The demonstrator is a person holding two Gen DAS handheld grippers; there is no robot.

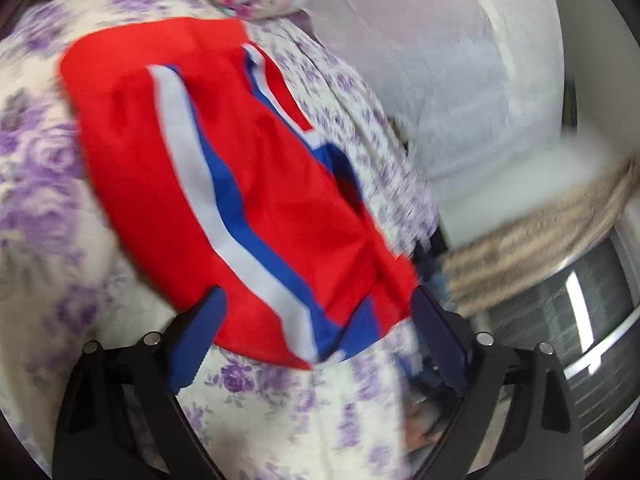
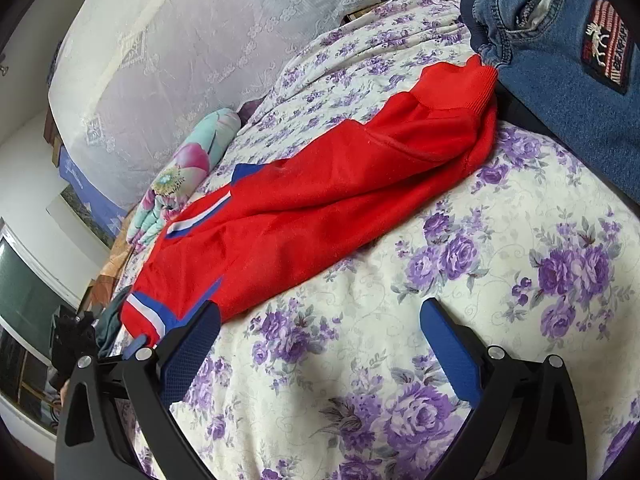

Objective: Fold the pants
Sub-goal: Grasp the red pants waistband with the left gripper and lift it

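Note:
Red pants [image 2: 320, 204] with white and blue side stripes lie lengthwise on a bed with a purple-flowered sheet [image 2: 500, 280]. The ribbed waistband [image 2: 452, 88] is at the far end, the striped cuffs [image 2: 148, 316] near the left. My right gripper [image 2: 320, 320] is open and empty just above the sheet, beside the pants' near edge. In the blurred left wrist view the leg end of the pants [image 1: 240, 200] fills the middle. My left gripper [image 1: 316, 304] is open with the cuff edge lying between its fingers, not clamped.
Folded blue jeans [image 2: 572, 72] with a sewn patch lie beyond the waistband at the far right. A flowered pillow [image 2: 188, 164] sits at the bed's far left side. A lace-covered headboard [image 2: 200, 40] stands behind. The bed edge drops off at the left.

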